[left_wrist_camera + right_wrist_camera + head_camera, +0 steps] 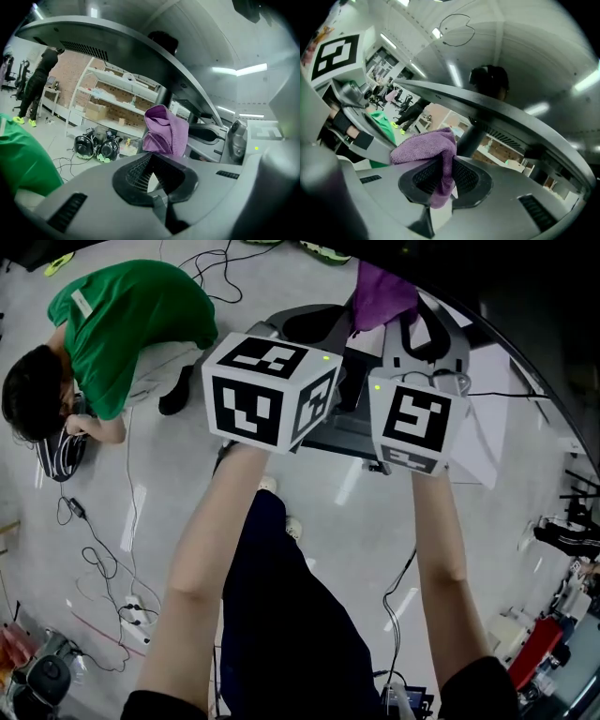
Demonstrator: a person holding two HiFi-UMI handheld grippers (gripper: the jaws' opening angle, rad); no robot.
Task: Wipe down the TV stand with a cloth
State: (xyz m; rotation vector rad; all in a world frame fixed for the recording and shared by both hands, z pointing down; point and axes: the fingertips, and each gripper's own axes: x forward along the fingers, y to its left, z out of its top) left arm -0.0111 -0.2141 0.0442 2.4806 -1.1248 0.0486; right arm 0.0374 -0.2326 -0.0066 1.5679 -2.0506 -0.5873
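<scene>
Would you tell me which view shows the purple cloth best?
The right gripper view: the purple cloth is pinched between its jaws. The left gripper view shows it farther off; the head view, a part.

A purple cloth (423,149) looks soft and fuzzy, a napped fabric with a stitched hem. The right tool (443,173) and left tool (151,164) have smooth, matt grey plastic shells, with black ribbed pads (138,173) that look rubbery. Their marker cubes (267,390) are matt white with black print. The pale floor (347,521) is glossy, mirroring ceiling lights.
</scene>
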